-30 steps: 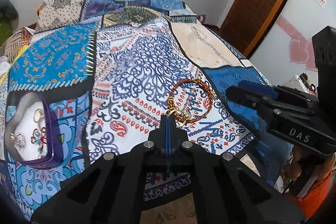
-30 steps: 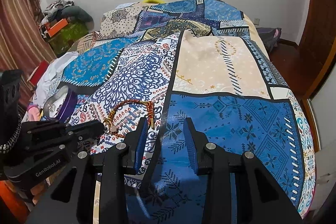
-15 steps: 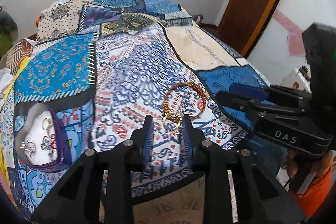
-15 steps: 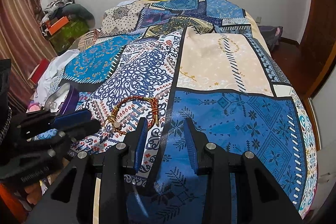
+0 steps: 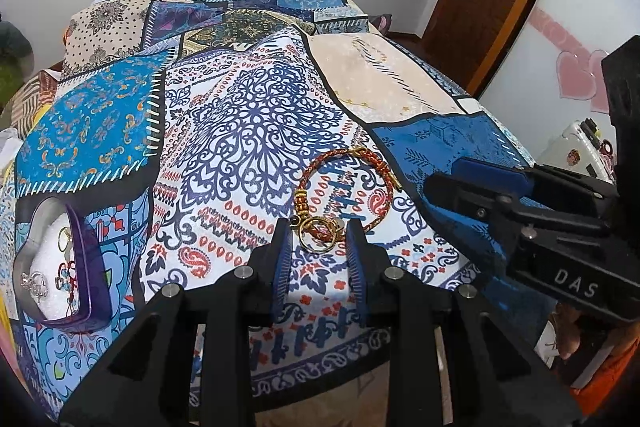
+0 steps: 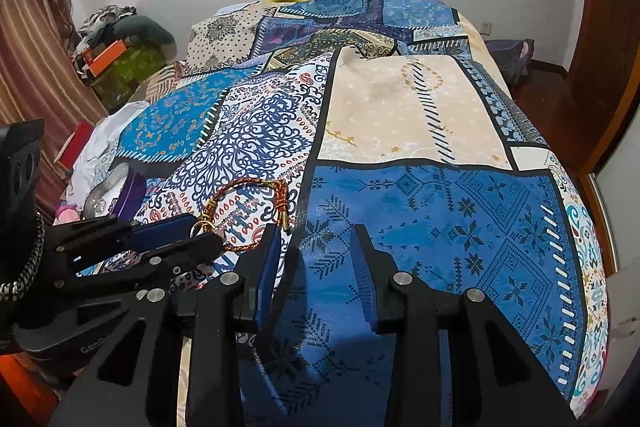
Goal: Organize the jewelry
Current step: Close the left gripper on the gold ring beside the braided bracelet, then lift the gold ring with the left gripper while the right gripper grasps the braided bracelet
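The left gripper has just been opening, its jaws parted around the braided red bracelet's gold rings, not pinching. The right gripper hangs open over the patchwork quilt.

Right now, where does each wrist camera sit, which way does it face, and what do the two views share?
Left wrist: on the left gripper, looking down over the patchwork bedspread at the red braided bracelet; its open fingers frame the gold rings.
Right wrist: on the right gripper, facing the blue patch, open, nothing between.
Shared: bracelet, heart-shaped jewelry box, each other's gripper.
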A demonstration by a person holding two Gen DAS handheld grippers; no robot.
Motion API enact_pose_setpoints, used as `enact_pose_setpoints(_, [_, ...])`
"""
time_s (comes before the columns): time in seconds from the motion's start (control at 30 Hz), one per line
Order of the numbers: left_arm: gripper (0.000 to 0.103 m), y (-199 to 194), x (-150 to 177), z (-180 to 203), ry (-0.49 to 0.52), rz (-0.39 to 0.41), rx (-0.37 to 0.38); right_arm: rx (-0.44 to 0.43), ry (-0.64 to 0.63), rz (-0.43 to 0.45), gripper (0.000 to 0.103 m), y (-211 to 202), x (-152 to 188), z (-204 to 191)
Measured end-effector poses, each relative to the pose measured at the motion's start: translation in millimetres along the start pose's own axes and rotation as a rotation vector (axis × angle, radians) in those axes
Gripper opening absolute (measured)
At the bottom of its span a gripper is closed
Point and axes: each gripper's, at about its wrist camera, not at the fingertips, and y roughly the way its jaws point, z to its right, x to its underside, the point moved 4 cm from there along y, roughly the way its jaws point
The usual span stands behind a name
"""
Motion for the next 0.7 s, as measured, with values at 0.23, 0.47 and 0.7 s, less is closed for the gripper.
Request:
enact_pose_setpoints(0.23, [0.026,5,-4,5,0.023,0.009,-0.025,-0.004,0.006,-0.004,0.032,1,1,0])
enact_pose_setpoints(0.47, [0.022,2,-4,6,0.039,0.024,-0.013,0.000,0.001,-0.006,0.033,0,2,0])
enact_pose_setpoints(0.7, [0.022,-18,-3,2,0.040,0.066,-0.010,0.002,-0.022,-0.010,0.033,1,0,-9])
